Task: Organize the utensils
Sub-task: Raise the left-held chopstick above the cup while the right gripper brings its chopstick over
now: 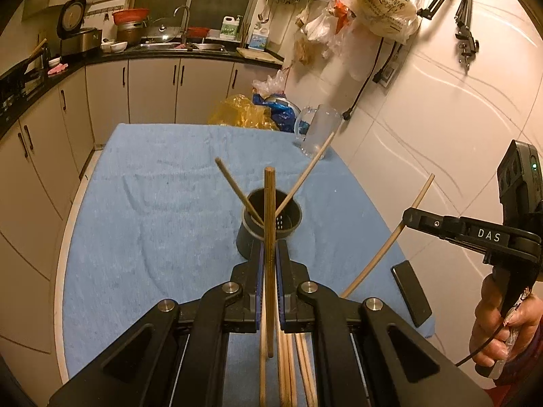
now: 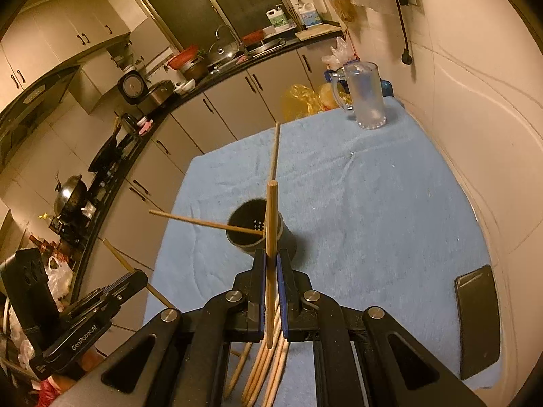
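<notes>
Left gripper (image 1: 269, 257) clamped on dark chopstick (image 1: 269, 210); right gripper (image 2: 270, 264) clamped on pale chopstick (image 2: 271, 224). Black holder (image 1: 271, 220) mid-tabletop, two sticks inside. Advice: centre tips over rim, lower steeply, then release.

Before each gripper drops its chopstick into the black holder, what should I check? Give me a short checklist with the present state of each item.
1. Left gripper shut on its chopstick: ok.
2. Right gripper shut on its chopstick: ok.
3. Black holder upright on the blue cloth: ok.
4. Room in the holder: ok, only two chopsticks lean inside.
5. Chopstick tips above the holder's mouth: cannot tell.
6. Loose chopsticks below the grippers, clear of the path: cannot tell.
</notes>
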The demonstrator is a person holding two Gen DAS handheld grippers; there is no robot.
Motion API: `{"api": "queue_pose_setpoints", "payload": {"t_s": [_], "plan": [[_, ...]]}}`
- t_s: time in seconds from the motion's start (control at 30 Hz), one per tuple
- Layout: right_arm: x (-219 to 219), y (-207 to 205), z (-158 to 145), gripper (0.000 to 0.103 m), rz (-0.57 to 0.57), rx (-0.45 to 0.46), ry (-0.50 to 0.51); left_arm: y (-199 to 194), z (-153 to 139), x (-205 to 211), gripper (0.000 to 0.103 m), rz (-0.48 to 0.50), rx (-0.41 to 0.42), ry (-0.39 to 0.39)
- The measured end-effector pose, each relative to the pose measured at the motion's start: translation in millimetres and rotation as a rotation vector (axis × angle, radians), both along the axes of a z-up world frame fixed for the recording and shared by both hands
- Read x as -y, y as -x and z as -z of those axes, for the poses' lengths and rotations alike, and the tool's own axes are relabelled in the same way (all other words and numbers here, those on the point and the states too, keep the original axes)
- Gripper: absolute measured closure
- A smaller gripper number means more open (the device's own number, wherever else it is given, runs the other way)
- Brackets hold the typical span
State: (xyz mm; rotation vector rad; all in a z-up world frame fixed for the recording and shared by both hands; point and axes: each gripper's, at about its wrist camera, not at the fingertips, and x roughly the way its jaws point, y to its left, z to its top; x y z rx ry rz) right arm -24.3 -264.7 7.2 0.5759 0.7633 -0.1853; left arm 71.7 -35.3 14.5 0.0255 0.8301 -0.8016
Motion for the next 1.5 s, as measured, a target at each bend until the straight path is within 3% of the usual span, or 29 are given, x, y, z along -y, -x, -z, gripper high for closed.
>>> {"api": "queue_pose_setpoints", "payload": {"t_s": [0.5, 1.07, 1.23, 1.5], "plan": [[12.4, -3.1, -18.6, 0.096, 0.011, 0.026, -0.015, -10.2, -25.0, 8.7, 0.097, 0.001, 0.023, 0.039], [32.8, -43.2, -85.9, 0.096, 0.034, 0.160, 0.034, -53.8, -110.5, 44.1, 0.097, -0.018, 0.152, 0.138], [38.3, -63.7, -90.2, 0.096, 0.043, 0.168, 0.038, -71.4, -109.2, 60.7, 0.097, -0.046, 0.166, 0.119], [45.3, -95.0, -62.7, 0.096, 0.069, 0.115, 0.041, -89.7, -73.2, 75.9, 0.097, -0.079, 0.117, 0.096]]}}
